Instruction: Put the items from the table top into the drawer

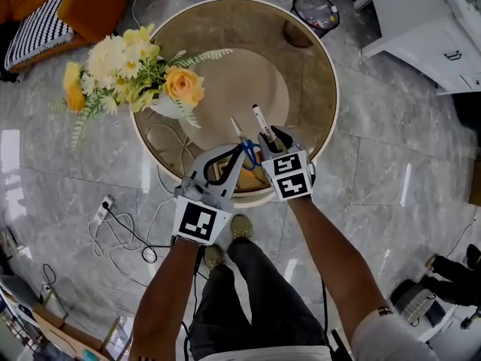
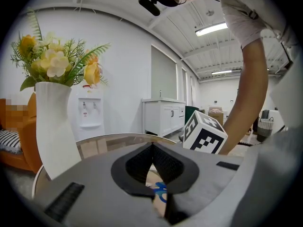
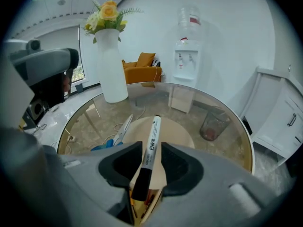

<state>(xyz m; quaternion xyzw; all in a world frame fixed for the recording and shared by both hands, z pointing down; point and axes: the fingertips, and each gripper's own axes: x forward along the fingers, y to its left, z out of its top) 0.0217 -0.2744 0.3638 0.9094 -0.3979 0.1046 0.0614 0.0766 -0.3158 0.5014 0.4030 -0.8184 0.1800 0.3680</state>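
At the near edge of the round glass worktop point(image 1: 312, 74), the two claws sit side by side. The left claw point(image 2: 152, 146) has its pads together at the tips with nothing between them, and the blue handles of the scissors point(image 1: 242, 145) show just beyond it. The right claw point(image 3: 150, 145) tilts downward over the open drawer point(image 3: 147, 201) with its jaws apart. The marker point(image 3: 152, 136) sits loosely in the gap, black end low toward the drawer and white end angled up and away. The scissors lie on the glass just left of the marker, blades pointing far. Farther left stands a white vase point(image 1: 167, 105) of yellow flowers point(image 1: 124, 70). Beyond the worktop's far edge sits a waste bin point(image 1: 316, 10).
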